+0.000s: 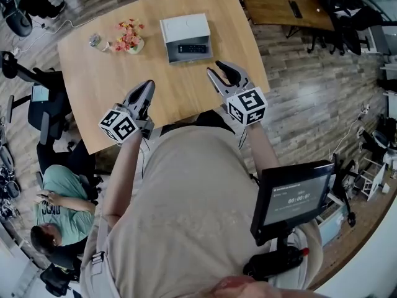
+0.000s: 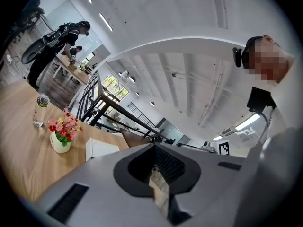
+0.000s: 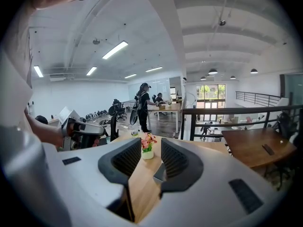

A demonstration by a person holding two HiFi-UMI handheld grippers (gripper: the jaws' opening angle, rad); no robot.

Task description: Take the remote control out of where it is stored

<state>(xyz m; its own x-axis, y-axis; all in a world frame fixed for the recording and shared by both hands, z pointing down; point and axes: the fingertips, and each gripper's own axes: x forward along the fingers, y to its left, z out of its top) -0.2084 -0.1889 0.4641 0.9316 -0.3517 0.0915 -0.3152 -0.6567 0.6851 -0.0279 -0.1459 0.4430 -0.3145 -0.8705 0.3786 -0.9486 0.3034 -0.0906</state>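
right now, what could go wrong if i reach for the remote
The remote lies flat in the box, and the right gripper has its jaws only slightly apart, so it may shove the box instead of gripping. The flower pot stands close to the box's left; the left gripper could tip it.

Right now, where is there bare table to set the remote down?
Free: the table's near half, from the white box to the left gripper and right gripper, and the left side in front of the flower pot. Crowded: far edge, with bottle and box.
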